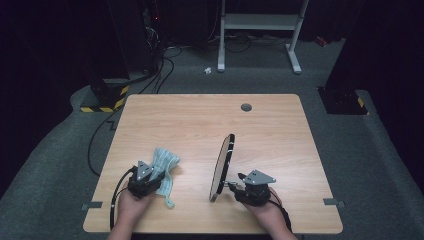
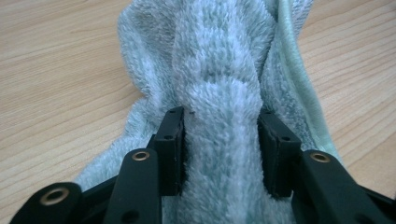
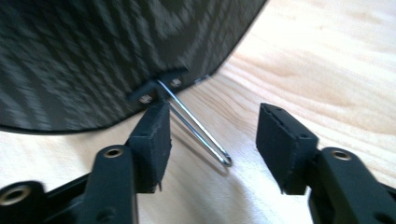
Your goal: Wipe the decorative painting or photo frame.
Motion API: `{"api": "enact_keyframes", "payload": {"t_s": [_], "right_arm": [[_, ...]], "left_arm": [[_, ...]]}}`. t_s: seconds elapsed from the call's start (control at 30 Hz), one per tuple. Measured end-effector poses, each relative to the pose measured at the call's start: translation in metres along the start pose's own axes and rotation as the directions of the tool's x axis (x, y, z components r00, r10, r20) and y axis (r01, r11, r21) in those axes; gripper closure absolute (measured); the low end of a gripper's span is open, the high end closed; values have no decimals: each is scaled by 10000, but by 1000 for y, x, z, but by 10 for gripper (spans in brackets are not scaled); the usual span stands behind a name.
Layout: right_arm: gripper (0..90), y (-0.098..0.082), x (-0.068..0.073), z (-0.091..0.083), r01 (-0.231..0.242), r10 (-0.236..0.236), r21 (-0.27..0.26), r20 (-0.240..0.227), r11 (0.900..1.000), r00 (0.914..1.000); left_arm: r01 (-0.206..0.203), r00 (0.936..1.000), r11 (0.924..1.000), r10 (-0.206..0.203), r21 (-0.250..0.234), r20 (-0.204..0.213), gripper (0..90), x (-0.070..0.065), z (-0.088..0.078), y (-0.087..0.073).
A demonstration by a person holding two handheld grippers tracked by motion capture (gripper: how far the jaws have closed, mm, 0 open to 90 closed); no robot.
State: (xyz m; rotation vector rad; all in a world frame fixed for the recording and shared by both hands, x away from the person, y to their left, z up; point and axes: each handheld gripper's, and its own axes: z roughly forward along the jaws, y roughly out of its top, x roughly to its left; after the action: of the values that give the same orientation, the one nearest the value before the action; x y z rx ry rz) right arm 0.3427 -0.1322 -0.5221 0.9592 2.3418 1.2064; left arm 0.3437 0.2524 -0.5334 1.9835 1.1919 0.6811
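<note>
On the counter (image 1: 200,120), our left claw (image 2: 219,140) clamped on the green towel (image 2: 215,60), our right claw (image 3: 210,144) apart around the mirror's (image 1: 222,167) wire stand (image 3: 201,128), touching one pad

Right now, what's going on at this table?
A person works at a wooden table with a handheld gripper in each hand. The left gripper is clamped on a bunched fold of a pale green terry towel lying on the table. The right gripper is open around the wire kickstand at the back of an oval stand mirror, which stands propped on edge. The wire sits between the pads, close to one of them, not yet pinched.
</note>
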Motion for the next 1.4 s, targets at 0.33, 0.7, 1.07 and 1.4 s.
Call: {"api": "enact_keyframes", "payload": {"t_s": [0.33,0.7,1.07,1.4], "right_arm": [[630,3,-1,16,403,-381,852,-268,9955,9989],[678,3,-3,17,177,-127,1125,-442,9935,9989],[702,2,-1,17,277,-239,1117,-352,9934,9991],[736,2,-1,16,298,-270,1133,-258,9931,9993]], "left_arm": [[0,10000,10000,0,-8,-44,574,-1,-1,-1],[-15,10000,10000,15,-25,-66,573,-1,-1,-1],[6,10000,10000,-7,-20,-56,573,-1,-1,-1],[15,10000,10000,-15,-13,-56,573,-1,-1,-1]]}}
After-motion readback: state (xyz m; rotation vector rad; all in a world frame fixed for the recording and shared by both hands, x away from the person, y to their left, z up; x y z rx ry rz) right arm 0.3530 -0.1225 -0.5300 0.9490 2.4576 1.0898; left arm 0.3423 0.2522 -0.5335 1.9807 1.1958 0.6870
